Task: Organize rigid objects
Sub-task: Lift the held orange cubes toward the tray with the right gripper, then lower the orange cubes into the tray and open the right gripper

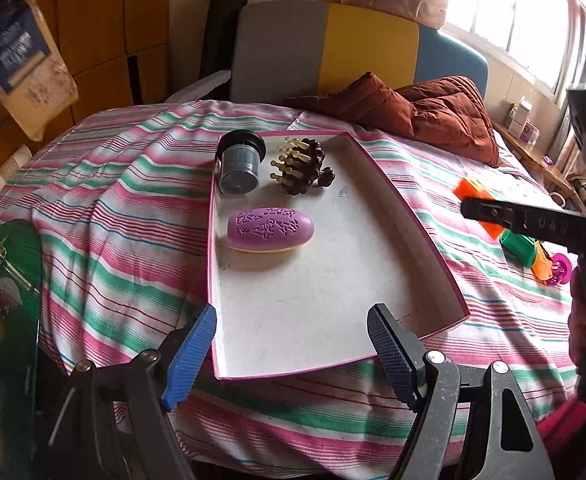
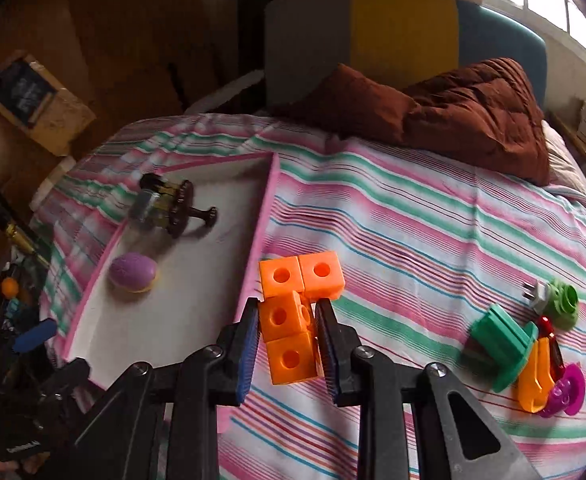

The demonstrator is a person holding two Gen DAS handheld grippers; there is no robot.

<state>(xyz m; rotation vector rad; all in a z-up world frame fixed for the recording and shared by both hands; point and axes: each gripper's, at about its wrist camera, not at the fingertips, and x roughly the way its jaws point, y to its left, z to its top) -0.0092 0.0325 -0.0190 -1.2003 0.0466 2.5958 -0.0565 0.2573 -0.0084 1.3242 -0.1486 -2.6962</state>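
A pink-rimmed white tray (image 1: 413,216) lies on the striped bed; it also shows in the right wrist view (image 2: 267,208). In it are a purple oval brush (image 1: 271,228), a dark massage comb (image 1: 303,166) and a clear jar with a black lid (image 1: 239,162). My left gripper (image 1: 293,354) is open and empty at the tray's near edge. My right gripper (image 2: 287,350) is shut on an orange block piece (image 2: 293,316) made of several cubes, held above the bedsheet just right of the tray. In the left wrist view the orange piece (image 1: 469,190) shows behind the right gripper's body.
More toys lie to the right on the bed: a green cup shape (image 2: 503,344), an orange piece (image 2: 535,380), a magenta disc (image 2: 567,390) and a light green part (image 2: 561,300). A brown quilt (image 2: 473,108) lies at the back. Clutter stands off the bed's left edge (image 2: 9,300).
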